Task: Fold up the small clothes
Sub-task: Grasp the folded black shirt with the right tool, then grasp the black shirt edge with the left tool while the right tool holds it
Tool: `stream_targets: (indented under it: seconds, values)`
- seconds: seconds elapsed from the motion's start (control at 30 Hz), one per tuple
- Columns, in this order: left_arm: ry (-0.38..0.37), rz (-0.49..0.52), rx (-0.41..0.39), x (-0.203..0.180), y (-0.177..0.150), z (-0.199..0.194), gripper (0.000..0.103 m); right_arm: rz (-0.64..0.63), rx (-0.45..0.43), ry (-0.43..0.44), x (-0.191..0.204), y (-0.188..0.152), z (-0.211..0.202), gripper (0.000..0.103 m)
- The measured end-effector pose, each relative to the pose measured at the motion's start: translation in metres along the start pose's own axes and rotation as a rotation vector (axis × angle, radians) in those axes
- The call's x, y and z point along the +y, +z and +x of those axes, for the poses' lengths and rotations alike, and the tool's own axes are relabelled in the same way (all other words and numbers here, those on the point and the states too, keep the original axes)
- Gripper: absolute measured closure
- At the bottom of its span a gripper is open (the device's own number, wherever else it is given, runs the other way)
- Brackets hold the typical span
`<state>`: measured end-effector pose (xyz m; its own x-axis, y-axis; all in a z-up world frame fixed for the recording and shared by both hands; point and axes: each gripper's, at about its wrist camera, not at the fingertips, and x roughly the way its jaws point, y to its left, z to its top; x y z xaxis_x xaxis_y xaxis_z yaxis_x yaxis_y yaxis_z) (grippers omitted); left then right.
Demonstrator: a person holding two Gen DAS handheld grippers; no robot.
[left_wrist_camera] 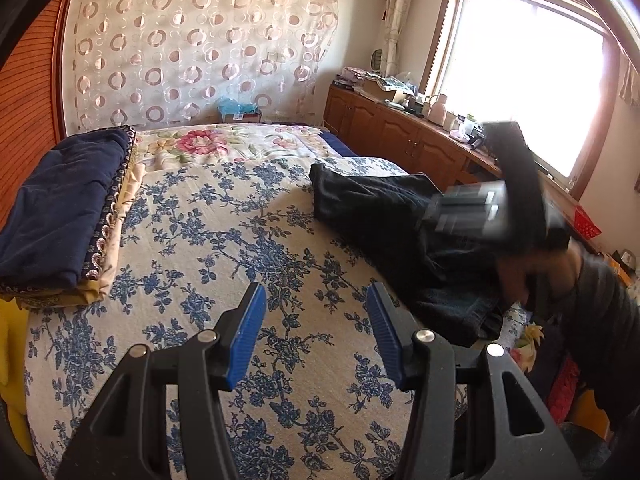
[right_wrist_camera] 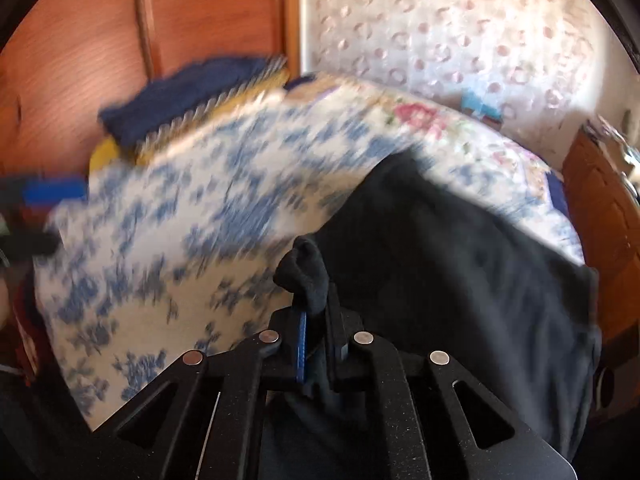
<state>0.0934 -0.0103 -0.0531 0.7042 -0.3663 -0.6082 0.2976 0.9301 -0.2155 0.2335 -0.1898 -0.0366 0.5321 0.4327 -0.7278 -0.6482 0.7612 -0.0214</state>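
Folded navy blanket stack (left_wrist_camera: 60,208) sits at the bed's far left edge, on the blue-floral bedspread (left_wrist_camera: 224,240). Left gripper (left_wrist_camera: 316,332) hovers over bare bedspread, blue pads spread wide, nothing between them. Dark garment (left_wrist_camera: 376,216) lies rumpled on the right side of the bed. Right gripper (right_wrist_camera: 314,312) is pinched tight on a bunched fold of that garment (right_wrist_camera: 440,272); its view is motion-blurred. Wooden cabinets (left_wrist_camera: 384,128) run under the window (left_wrist_camera: 532,76).

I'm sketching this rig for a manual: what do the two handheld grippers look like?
Both match: the left gripper and right gripper have matte black linkage arms with triangular cutouts, round silver pivot pins, and ribbed blue finger pads. No cables show.
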Motion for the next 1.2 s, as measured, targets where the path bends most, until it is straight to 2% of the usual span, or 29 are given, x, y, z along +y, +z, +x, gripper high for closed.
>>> stream_targets:
  seconds: [0.07,0.2,0.4,0.6,0.73,0.8,0.83,0.87,0.9,1.03,1.2]
  values:
    - [-0.001,0.000,0.002,-0.001,-0.001,0.001,0.052,0.031,-0.041,-0.039,-0.024,0.013,-0.016,0.099]
    - [-0.009,0.001,0.005,-0.004,-0.004,0.004,0.052,0.087,-0.080,-0.195,-0.090,0.037,-0.038,0.099]
    - [-0.011,0.006,0.020,-0.007,-0.006,0.009,0.052,0.160,-0.017,-0.337,-0.165,0.051,-0.027,0.099]
    - [-0.013,0.005,0.029,-0.008,-0.009,0.012,0.052,0.162,0.042,-0.434,-0.192,0.048,-0.009,0.099]
    - [-0.016,0.005,0.035,-0.009,-0.010,0.014,0.052,0.164,0.123,-0.510,-0.206,0.037,0.015,0.099]
    - [-0.018,0.008,0.035,-0.010,-0.011,0.014,0.052,0.193,0.130,-0.537,-0.212,0.029,0.017,0.086]
    - [-0.020,0.009,0.036,-0.010,-0.011,0.014,0.052,0.206,0.122,-0.540,-0.214,0.026,0.015,0.080]
    - [-0.021,0.011,0.038,-0.011,-0.011,0.015,0.052,0.224,0.110,-0.530,-0.216,0.022,0.011,0.067]
    - [-0.021,0.012,0.040,-0.012,-0.011,0.016,0.052,0.242,0.091,-0.512,-0.216,0.018,0.005,0.063]
    - [-0.037,0.020,0.043,-0.020,-0.012,0.018,0.052,0.249,0.033,-0.447,-0.198,-0.005,-0.023,0.063]
    - [-0.067,0.043,0.060,-0.035,-0.012,0.027,0.052,0.227,0.005,-0.372,-0.156,-0.052,-0.057,0.063]
